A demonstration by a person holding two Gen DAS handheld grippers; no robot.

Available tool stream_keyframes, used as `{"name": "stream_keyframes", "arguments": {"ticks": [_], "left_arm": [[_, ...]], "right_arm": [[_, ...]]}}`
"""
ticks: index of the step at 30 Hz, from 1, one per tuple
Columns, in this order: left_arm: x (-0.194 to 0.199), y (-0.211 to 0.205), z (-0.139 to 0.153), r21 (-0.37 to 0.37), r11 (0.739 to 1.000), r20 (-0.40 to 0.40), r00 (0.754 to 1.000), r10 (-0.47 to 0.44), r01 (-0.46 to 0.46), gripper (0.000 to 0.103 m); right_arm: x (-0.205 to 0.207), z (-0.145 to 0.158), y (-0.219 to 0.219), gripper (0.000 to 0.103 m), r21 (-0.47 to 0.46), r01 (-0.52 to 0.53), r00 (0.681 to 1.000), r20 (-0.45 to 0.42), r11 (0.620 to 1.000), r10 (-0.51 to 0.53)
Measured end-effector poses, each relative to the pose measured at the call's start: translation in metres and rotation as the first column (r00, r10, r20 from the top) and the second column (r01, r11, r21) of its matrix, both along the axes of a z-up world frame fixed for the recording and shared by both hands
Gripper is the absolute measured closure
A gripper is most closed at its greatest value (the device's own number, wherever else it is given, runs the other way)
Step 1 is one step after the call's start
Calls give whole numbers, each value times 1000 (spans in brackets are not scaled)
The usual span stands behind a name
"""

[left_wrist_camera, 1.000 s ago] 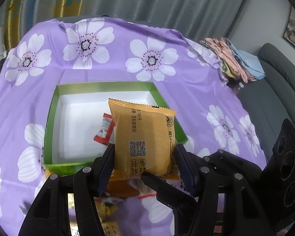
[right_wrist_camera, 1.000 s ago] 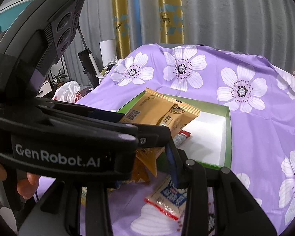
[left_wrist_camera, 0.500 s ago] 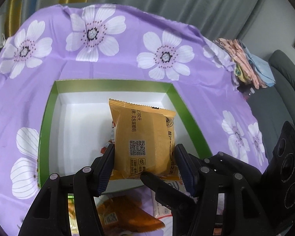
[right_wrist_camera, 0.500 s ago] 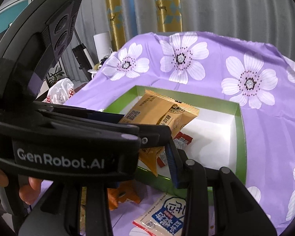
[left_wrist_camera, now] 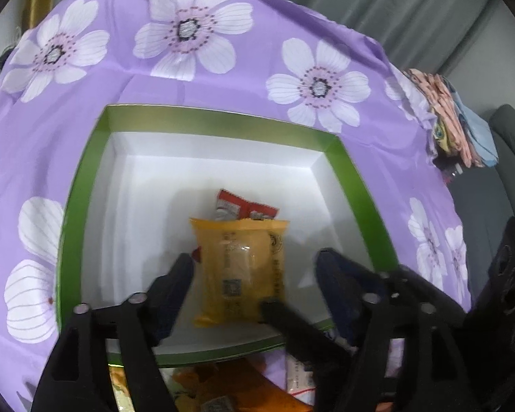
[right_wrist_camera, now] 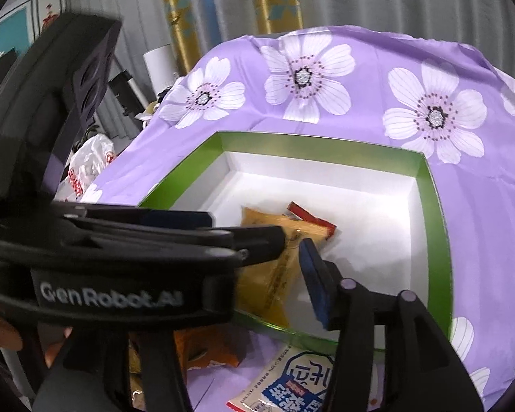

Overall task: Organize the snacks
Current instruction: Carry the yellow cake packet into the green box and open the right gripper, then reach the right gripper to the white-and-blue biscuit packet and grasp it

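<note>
Released since a moment ago, the orange snack packet (left_wrist_camera: 242,267) lies in the green-rimmed box (left_wrist_camera: 219,122) over a red packet (left_wrist_camera: 243,206), left tool (left_wrist_camera: 254,271) spread apart; the right tool's (right_wrist_camera: 305,257) spacing is seemingly hidden.

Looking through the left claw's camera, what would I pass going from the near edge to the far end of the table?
Orange snack bags outside the box → green box's near wall → yellow packet → red packet → box's far wall → flowered purple cloth.
</note>
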State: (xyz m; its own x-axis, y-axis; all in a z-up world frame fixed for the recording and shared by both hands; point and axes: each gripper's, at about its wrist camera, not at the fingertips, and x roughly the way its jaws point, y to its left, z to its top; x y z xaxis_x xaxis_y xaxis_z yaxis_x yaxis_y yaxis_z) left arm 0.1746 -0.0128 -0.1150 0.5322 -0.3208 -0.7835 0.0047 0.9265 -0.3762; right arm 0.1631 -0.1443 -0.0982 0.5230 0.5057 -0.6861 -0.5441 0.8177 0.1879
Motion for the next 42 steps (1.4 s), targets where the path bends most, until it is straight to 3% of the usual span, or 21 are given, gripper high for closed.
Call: {"name": "stream_keyframes", "arguments": {"ticks": [12, 24, 42], "left_arm": [[-40, 34, 20, -37, 997, 38, 997, 64, -63, 23], [-115, 41, 41, 18, 994, 96, 989, 109, -111, 23], [-173, 19, 43, -44, 996, 59, 995, 78, -76, 23]], "right_arm": [[-32, 12, -31, 45, 34, 45, 999, -9, 998, -44], [-77, 23, -43, 42, 47, 21, 1000, -18, 999, -21], [-122, 28, -58, 39, 25, 35, 998, -55, 999, -34]]}}
